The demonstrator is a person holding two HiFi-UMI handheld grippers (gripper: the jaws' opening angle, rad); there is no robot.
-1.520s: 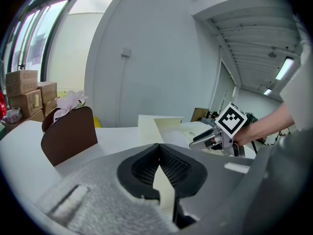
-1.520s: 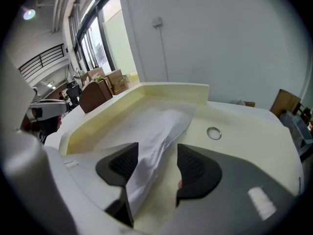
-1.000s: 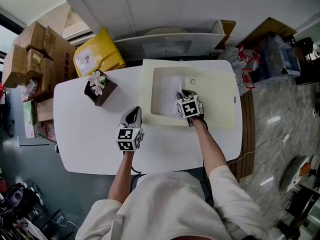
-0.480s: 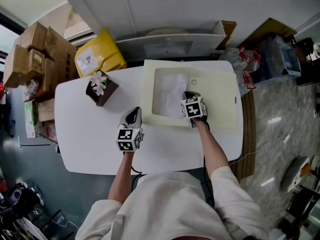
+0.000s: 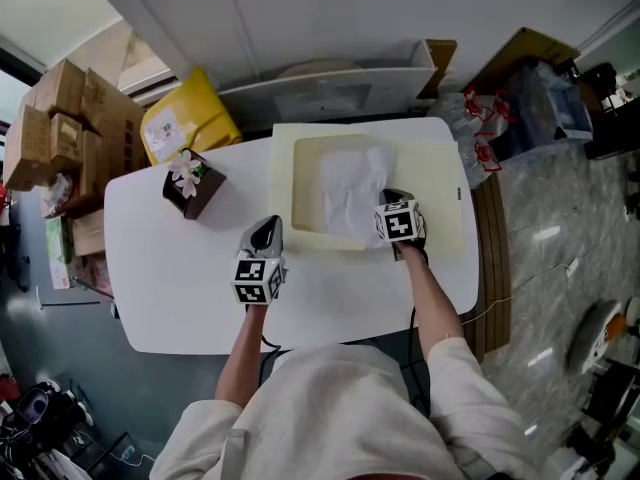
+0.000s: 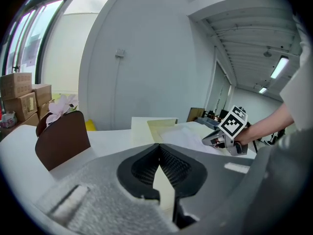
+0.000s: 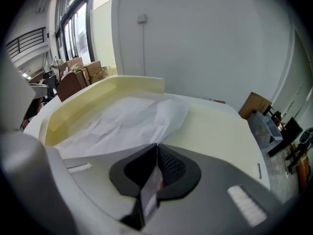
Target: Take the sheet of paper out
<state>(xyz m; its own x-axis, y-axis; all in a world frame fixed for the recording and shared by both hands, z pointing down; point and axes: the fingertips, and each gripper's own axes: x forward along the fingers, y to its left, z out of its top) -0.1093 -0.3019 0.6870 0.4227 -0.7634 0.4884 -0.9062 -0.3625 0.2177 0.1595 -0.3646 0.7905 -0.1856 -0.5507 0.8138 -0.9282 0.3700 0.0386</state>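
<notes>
The step in hand is the pull itself: the right gripper (image 7: 157,148) is clamped on the near edge of the sheet (image 5: 350,193), and in the right gripper view a sliver of white paper runs back between its closed jaws; the grasp looks made, the lift-out not yet finished.

The sheet lies crumpled in the tray (image 5: 440,203), filling the 3 o'clock half of its recess; its pinched corner is at about 4 o'clock of the recess, where the right gripper sits over the tray's rim; the rest fans away toward 11 o'clock, with bare cream floor left at 9 o'clock.

The left gripper (image 6: 157,148) is closed on nothing, its jaws meeting at the tips; it rests on the desk (image 5: 170,268) at about 7 o'clock of the tray, clear of it, with the brown box (image 5: 195,190) well off at its 10 o'clock.

The next move, as I judge it, calls for drawing the sheet up and toward 5 o'clock, over the near rim, at a steady pace; the paper is thin and already creased, so a jerk could tear it or slip it from the jaws; the far part may drag on the recess wall, so height should come before travel; the tray is light-looking and might shift, and the idle left gripper could steady its 7 o'clock corner if so.
</notes>
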